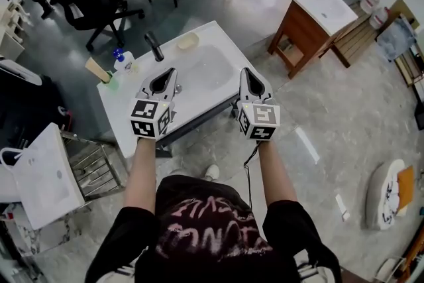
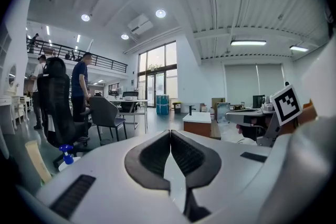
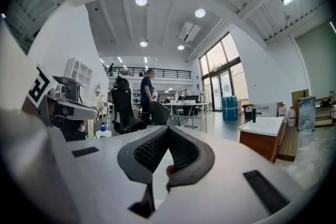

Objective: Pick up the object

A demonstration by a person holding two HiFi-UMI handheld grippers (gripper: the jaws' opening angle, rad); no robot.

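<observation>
over the sink-topped table (image 1: 122,117), left gripper (image 1: 173,71) and right gripper (image 1: 244,70) both hover with jaws closed and empty; the likely object, a pale dish (image 1: 187,41), sits on the far rim. open one pair before reaching.

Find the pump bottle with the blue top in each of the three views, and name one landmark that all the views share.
Head view: the pump bottle is left of centre, in the upper half, on the white counter.
Left gripper view: low at the left edge.
Right gripper view: left of centre, small, below mid-height.
Shared landmark: the wooden vanity with a white basin top.
</observation>
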